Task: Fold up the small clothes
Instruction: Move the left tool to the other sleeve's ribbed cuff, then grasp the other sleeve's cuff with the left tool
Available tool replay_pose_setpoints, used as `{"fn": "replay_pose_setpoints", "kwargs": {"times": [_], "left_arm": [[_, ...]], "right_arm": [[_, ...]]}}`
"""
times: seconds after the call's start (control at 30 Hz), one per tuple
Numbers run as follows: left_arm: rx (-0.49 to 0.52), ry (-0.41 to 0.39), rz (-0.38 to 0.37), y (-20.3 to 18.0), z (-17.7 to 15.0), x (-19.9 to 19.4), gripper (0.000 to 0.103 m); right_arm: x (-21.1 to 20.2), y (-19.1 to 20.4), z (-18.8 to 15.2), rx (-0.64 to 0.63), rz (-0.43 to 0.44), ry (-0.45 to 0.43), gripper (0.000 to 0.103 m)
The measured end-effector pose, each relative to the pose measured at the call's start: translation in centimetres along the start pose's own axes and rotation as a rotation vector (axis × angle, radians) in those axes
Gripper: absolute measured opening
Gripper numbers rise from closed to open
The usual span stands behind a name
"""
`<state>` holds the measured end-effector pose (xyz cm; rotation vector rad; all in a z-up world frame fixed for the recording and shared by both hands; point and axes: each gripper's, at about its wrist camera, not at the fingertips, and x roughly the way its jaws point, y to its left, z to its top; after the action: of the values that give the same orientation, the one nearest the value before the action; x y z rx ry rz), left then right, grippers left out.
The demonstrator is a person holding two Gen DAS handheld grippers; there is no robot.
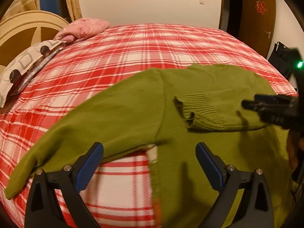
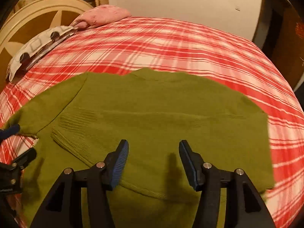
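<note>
Folding the left sleeve point(image 1: 79, 133) across the green sweater point(image 1: 190, 152) needs the wide-apart, empty left gripper point(image 1: 150, 159) clamping its cuff; right gripper point(image 2: 153, 161) hangs apart, empty.

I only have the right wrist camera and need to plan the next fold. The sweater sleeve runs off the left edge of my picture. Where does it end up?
Observer: The outstretched sleeve lies flat on the plaid bedspread. It angles away from the green sweater body, and its end is near the bed's near-left edge.
Operator: Is the left gripper holding that sleeve?
Observer: No. The left gripper is open and grips nothing. In its view, its jaws stand either side of the underarm, where the sleeve meets the body.
</note>
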<state>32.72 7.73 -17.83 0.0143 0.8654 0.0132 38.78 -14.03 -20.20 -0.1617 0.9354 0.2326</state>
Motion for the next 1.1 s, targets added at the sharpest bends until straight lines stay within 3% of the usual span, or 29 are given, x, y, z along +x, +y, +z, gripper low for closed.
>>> {"fn": "replay_pose_setpoints", "kwargs": {"times": [0.07,0.13,0.37,0.5,0.8,0.97,1.1], "left_arm": [[-0.004,-0.003,0.006,0.7,-0.1,-0.1,0.100],[-0.008,-0.002,0.012,1.4,-0.2,-0.2,0.100],[-0.025,-0.012,0.044,4.6,-2.1,-2.1,0.100],[-0.034,-0.032,0.150,8.7,-4.6,-4.3,0.100],[-0.202,-0.020,0.338,19.9,-10.0,-7.6,0.100],[-0.327,-0.011,0.325,24.4,-12.3,-7.3,0.100],[-0.365,-0.044,0.272,25.2,-12.6,-6.5,0.098]], "right_arm": [[1.3,1.4,-0.9,-0.015,0.001,0.047,0.056],[1.0,2.2,-1.6,-0.051,-0.041,0.001,0.056],[-1.1,1.7,-2.2,-0.030,-0.006,-0.009,0.056],[-2.8,2.9,-3.7,-0.077,0.027,-0.036,0.056],[-6.0,6.4,-6.6,-0.203,0.074,-0.072,0.056],[-8.0,8.2,-8.0,-0.280,0.070,-0.107,0.056],[-8.9,9.4,-9.2,-0.324,0.061,-0.115,0.056]]}}
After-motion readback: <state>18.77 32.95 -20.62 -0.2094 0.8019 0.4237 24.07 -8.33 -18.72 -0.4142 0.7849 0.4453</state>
